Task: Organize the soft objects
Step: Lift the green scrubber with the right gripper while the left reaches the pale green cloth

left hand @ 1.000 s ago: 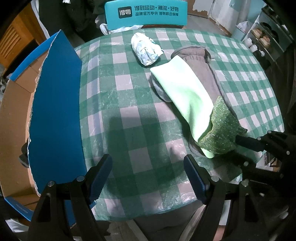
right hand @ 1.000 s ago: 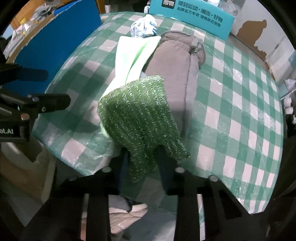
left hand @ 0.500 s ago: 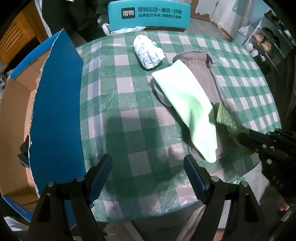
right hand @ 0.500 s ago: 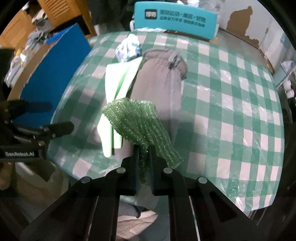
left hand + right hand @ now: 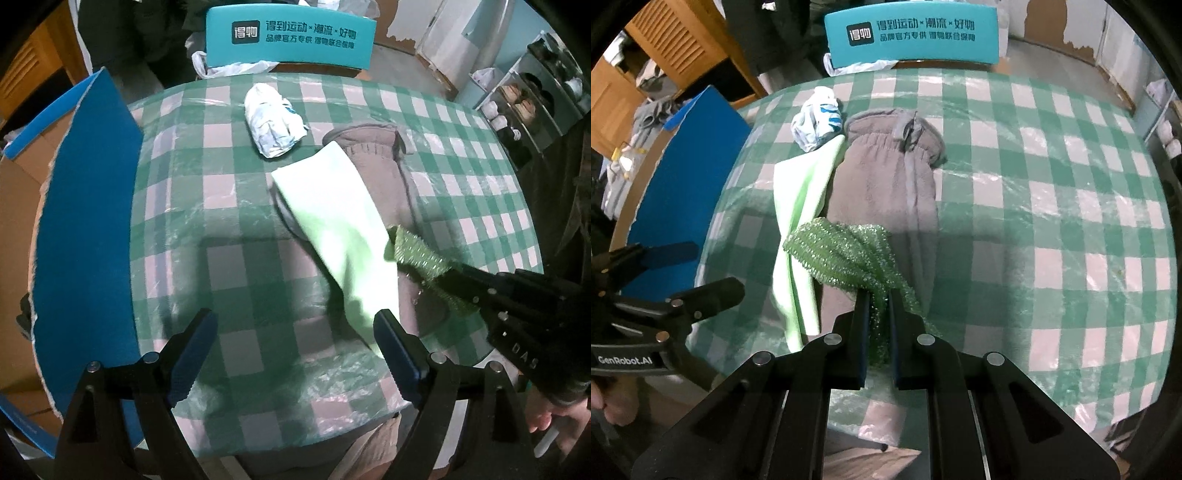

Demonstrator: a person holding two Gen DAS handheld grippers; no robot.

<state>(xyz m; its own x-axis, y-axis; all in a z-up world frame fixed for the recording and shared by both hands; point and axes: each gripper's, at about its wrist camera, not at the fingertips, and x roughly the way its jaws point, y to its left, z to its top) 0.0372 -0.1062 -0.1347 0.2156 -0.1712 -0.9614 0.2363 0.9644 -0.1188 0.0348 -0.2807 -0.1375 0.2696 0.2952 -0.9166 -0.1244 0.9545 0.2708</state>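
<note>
The right tool [image 5: 877,317] pinches the sparkly green cloth [image 5: 846,258] at the picture's middle, lifting it off the pile to sort it. The left tool [image 5: 291,350] waits wide, holding nothing.

Sparkly knitted green cloth [image 5: 846,258]; glossy plastic-covered checked tablecloth [image 5: 1052,221]; fleecy grey garment [image 5: 890,184].

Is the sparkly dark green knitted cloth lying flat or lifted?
Lifted: the right gripper pinches the sparkly dark green knitted cloth, bunched above the grey garment.

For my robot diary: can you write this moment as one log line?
right gripper: shut on sparkly green knitted cloth, lifted | left gripper: open, empty | pale green cloth: on grey garment
</note>
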